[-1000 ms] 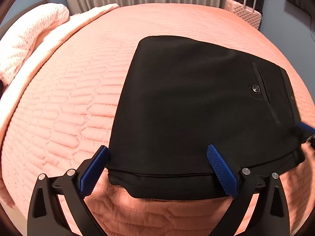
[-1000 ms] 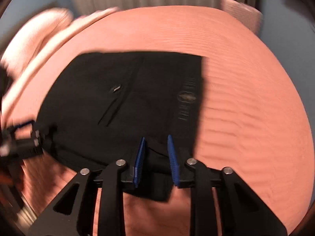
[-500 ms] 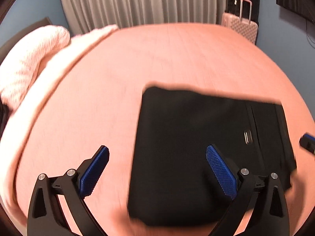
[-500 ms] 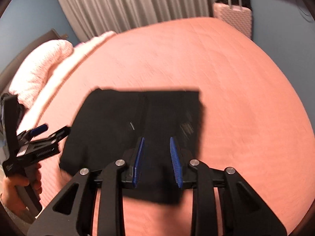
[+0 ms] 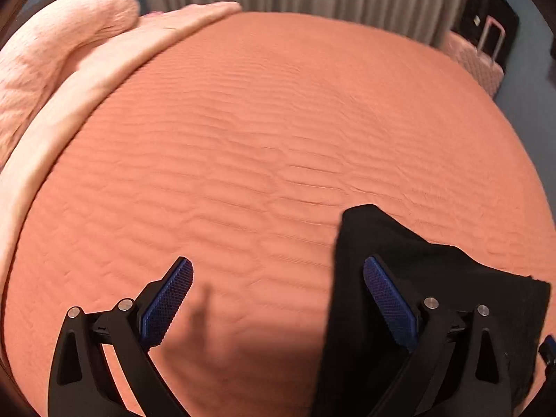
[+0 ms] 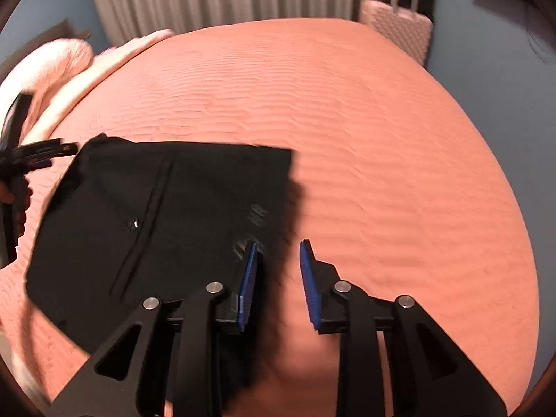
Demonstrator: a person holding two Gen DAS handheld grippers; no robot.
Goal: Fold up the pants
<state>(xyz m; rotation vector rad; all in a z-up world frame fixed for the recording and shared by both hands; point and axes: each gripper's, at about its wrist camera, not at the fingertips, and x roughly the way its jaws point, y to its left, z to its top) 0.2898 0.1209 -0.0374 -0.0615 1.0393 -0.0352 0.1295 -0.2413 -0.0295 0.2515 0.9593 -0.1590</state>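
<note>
Pants (image 6: 166,229): folded black, flat on the bed (image 6: 382,139).
Left gripper (image 5: 278,299): jaws wide apart, empty, above bedspread.
Right gripper (image 6: 278,278): jaws parted, holding nothing, at the pants' edge.

The folded black trousers (image 6: 166,215) are a matt woven cloth, smooth, with a small shiny metal button on the pocket. The salmon-orange bedspread (image 5: 264,132) is quilted cloth, its stitched ridges giving a rippled, dull face. The pale pink blanket (image 5: 52,55) looks fuzzy and nubbly. The left gripper (image 5: 278,302) and right gripper (image 6: 278,281) have matt black plastic frames, bright metal pins and blue, finely knurled rubbery pads (image 5: 389,305). The pink hard-shell suitcase (image 6: 396,27) shows a diamond-embossed surface.
</note>
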